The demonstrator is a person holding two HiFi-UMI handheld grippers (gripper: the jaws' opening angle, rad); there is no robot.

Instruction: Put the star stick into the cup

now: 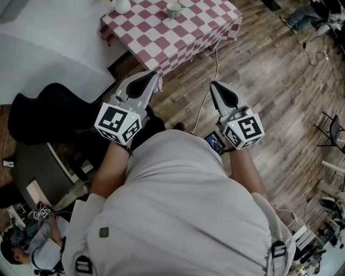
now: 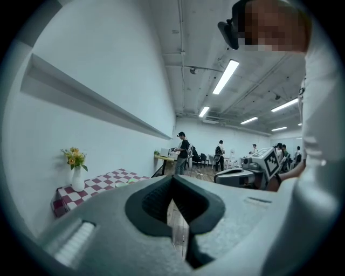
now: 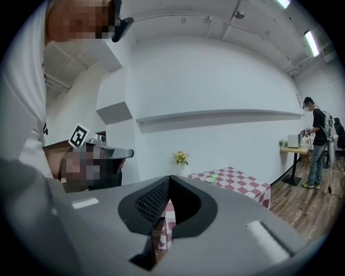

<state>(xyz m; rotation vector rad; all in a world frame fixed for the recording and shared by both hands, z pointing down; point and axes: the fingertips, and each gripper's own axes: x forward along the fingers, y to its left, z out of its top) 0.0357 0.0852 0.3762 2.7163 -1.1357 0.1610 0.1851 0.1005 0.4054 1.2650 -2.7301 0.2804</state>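
Stick (image 1: 184, 8): small green shape at cup (image 1: 173, 10) on far surface (image 1: 161, 40); inside or beside cup, too small to tell. Left claw (image 1: 156, 76), right claw (image 1: 213, 84): both closed, empty, well apart from surface. Scene fits approach or retreat; confirm stick position at close range.

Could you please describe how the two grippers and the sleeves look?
The left gripper and right gripper are pale grey tapered shells with black padded jaw linings. Each carries a white cube of black square markers. The person wears a short-sleeved white shirt.
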